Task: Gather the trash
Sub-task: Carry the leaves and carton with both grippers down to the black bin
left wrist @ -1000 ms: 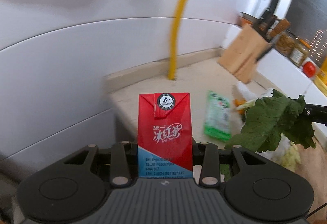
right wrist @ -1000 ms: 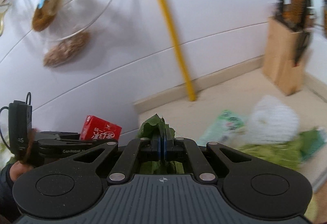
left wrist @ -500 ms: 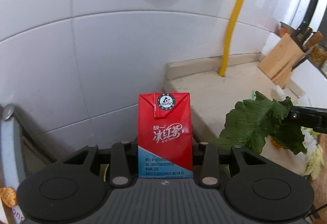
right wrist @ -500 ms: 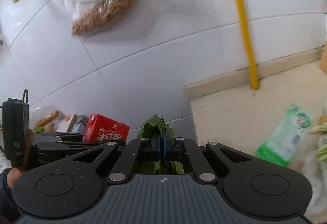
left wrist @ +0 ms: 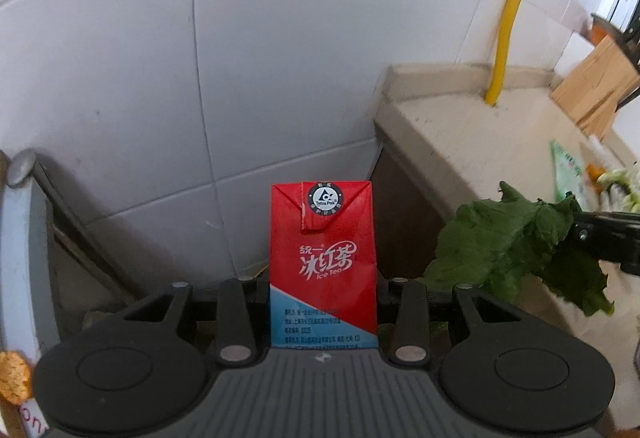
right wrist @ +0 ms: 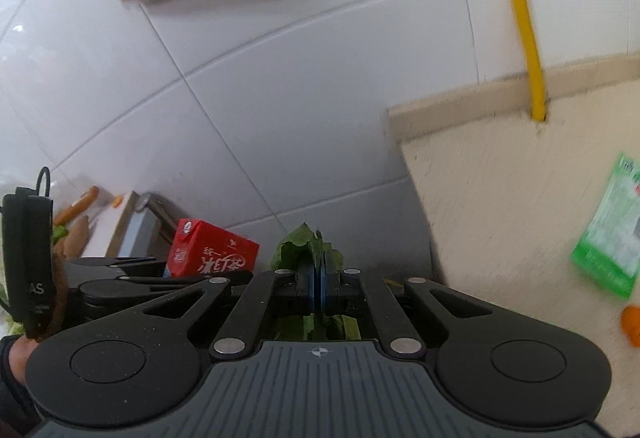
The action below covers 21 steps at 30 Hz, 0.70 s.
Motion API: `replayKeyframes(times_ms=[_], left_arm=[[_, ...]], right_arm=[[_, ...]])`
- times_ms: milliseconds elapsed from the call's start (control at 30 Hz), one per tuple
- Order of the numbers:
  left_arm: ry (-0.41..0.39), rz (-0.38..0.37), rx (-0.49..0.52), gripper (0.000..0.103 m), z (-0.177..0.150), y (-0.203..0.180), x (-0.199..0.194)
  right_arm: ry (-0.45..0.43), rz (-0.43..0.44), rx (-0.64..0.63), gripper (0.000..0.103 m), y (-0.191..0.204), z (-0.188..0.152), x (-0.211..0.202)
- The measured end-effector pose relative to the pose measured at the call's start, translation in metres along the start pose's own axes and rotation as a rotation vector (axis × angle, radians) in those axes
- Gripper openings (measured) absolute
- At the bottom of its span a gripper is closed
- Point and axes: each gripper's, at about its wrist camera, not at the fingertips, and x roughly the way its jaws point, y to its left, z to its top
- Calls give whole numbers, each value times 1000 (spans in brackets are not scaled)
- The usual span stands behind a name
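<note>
My left gripper [left wrist: 323, 278] is shut on a red ice tea carton [left wrist: 323, 254], which stands upright between its fingers, past the left end of the beige counter [left wrist: 472, 142]. In the right wrist view the same carton [right wrist: 212, 254] shows at lower left in that gripper. My right gripper [right wrist: 318, 278] is shut on a green vegetable leaf [right wrist: 306, 250], pinched between blue pads. That leaf [left wrist: 504, 250] hangs at the right of the left wrist view. A green wrapper [right wrist: 608, 234] and an orange scrap [right wrist: 632, 322] lie on the counter.
White tiled wall [left wrist: 200, 58] fills the background, with a yellow pipe [left wrist: 512, 18] down to the counter. A wooden knife block [left wrist: 596, 86] stands at far right. A grey bin rim [left wrist: 24, 246] curves at the left edge; a metal frame [right wrist: 140, 226] and food scraps lie lower left.
Both grippers have swung left and down, off the counter toward the gap beside the wall. The knife block and wrapper slid to the right edge. Both grips are unchanged.
</note>
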Motion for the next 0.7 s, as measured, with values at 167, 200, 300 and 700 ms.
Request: replayKeyframes(times_ms=[167, 200, 300, 700], left_arm=[[59, 6, -1, 33, -4, 5, 23], [71, 10, 1, 33, -5, 6, 27], [96, 22, 8, 33, -8, 7, 38], [170, 33, -20, 35, -4, 21, 72]], right_arm=[[44, -27, 22, 4, 4, -11, 29], [54, -33, 33, 4, 3, -12, 35], [94, -41, 76, 4, -1, -17, 56], [205, -76, 134, 12, -4, -22, 118]])
